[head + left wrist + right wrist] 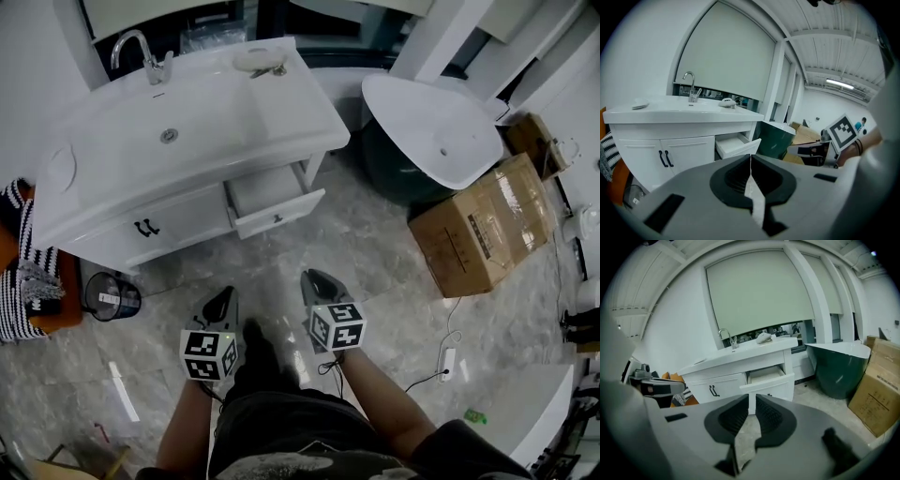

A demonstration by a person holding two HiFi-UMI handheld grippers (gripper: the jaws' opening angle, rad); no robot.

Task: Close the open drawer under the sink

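Observation:
A white vanity (141,234) with a sink stands ahead of me, its right-hand drawer (277,202) pulled out and empty. The drawer also shows in the left gripper view (738,145) and the right gripper view (771,378). Both grippers hover over the marble floor, well short of the drawer front. My left gripper (223,298) is shut with nothing in it, its jaws meeting at the tips (750,157). To its right, my right gripper (314,278) is also shut and empty (752,401).
A dark green tub with a white rim (431,131) stands right of the vanity, with a cardboard box (483,225) in front of it. A small black bin (111,296) and a striped cloth (23,272) sit at the left. A cable and power strip (447,361) lie on the floor.

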